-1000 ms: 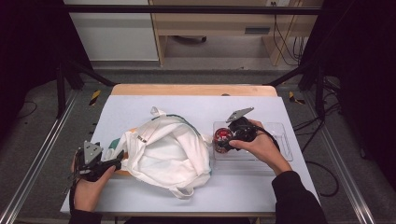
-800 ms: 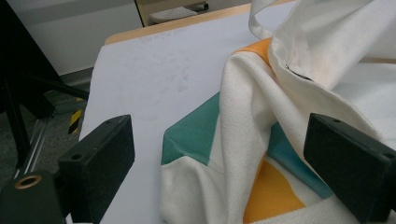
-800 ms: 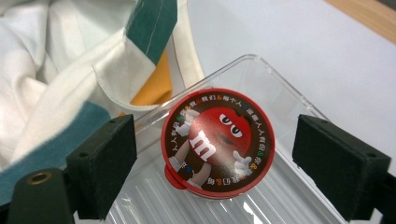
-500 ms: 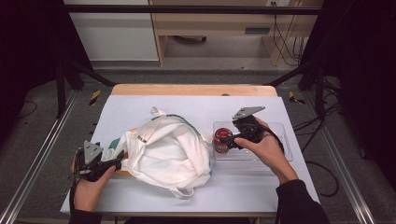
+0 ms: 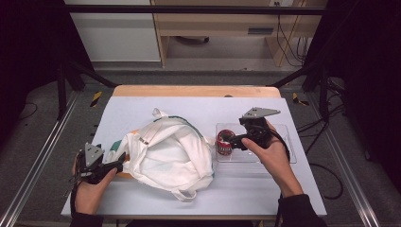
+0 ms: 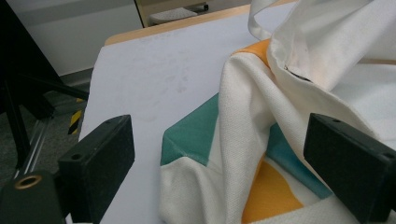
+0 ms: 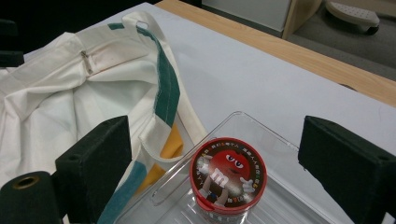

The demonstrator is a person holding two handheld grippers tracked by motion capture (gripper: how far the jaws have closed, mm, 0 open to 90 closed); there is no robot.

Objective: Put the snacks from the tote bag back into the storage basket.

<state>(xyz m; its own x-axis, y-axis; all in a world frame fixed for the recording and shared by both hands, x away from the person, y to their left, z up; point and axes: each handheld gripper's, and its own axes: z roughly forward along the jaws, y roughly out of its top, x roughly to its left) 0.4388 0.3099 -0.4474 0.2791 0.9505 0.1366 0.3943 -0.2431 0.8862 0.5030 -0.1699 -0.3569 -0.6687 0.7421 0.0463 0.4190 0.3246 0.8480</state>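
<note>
red-lidded candy jar (image 7: 228,179) in clear tray (image 7: 261,128)

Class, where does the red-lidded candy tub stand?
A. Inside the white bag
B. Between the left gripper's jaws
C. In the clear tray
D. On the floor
C: the candy tub stands upright in the clear tray, beside the bag, with the right gripper open above it.

You see a red-lidded clear candy jar (image 7: 228,179) standing upright in the clear plastic tray (image 7: 261,128), just beside a crumpled cream cloth bag (image 5: 165,153) with green and orange patches.
</note>
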